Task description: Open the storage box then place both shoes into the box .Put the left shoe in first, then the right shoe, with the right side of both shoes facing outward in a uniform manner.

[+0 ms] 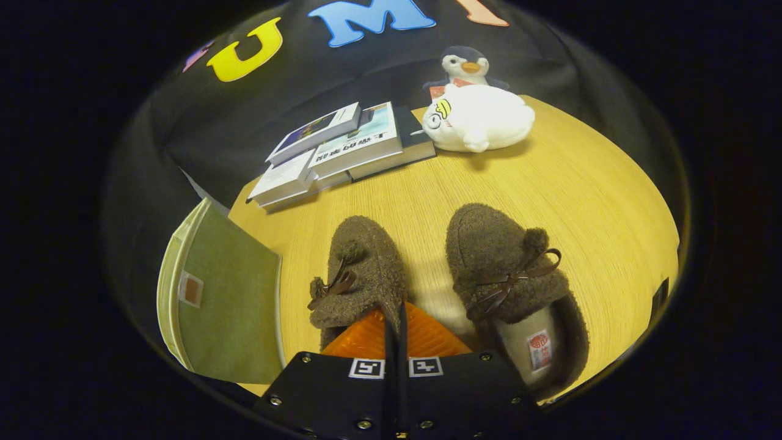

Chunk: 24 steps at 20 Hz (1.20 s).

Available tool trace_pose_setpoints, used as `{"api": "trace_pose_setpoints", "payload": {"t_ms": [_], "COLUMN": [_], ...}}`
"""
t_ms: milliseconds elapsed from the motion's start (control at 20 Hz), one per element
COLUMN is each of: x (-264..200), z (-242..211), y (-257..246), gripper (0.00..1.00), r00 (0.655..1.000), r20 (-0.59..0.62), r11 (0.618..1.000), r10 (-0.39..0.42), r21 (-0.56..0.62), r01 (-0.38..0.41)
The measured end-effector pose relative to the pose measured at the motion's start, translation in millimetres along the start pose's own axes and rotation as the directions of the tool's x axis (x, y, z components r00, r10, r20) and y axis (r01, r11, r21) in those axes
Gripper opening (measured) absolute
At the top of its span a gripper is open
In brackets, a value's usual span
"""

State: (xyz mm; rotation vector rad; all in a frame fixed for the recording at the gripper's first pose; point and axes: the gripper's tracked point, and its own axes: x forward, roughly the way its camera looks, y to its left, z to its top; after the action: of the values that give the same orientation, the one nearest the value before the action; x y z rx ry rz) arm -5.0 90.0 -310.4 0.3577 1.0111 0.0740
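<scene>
Two brown fuzzy slippers with small bows lie side by side on the wooden table, toes pointing away from me. My gripper (394,313) is shut on the left shoe (360,269): the fingers press together on its rear collar and hide its opening. The right shoe (510,275) rests just to the right of the fingers, its light insole and label showing. The green fabric storage box (223,299) stands to the left of the fingers at the table's edge, a flat green panel with a small tag facing me. Whether it is open I cannot tell.
A stack of books (342,153) lies beyond the shoes near the far left of the table (586,201). A white plush toy (482,119) sits far right, with a penguin plush (465,66) behind it against the black cloth wall.
</scene>
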Motion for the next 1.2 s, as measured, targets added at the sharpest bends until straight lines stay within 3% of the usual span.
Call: {"api": "trace_pose_setpoints", "payload": {"t_ms": [450, 800, 1200], "x": [-44, -72, -81], "z": [40, 71, 67], "y": [53, 121, 199], "gripper": [0.0, 0.0, 0.0], "r00": [0.996, 0.981, 0.96], "r20": [0.048, 0.092, 0.081], "r11": [0.996, 0.986, 0.963], "r10": [0.079, 0.17, 0.268], "r21": [0.037, -0.023, -0.065], "r01": [-0.081, -0.168, -0.263]}}
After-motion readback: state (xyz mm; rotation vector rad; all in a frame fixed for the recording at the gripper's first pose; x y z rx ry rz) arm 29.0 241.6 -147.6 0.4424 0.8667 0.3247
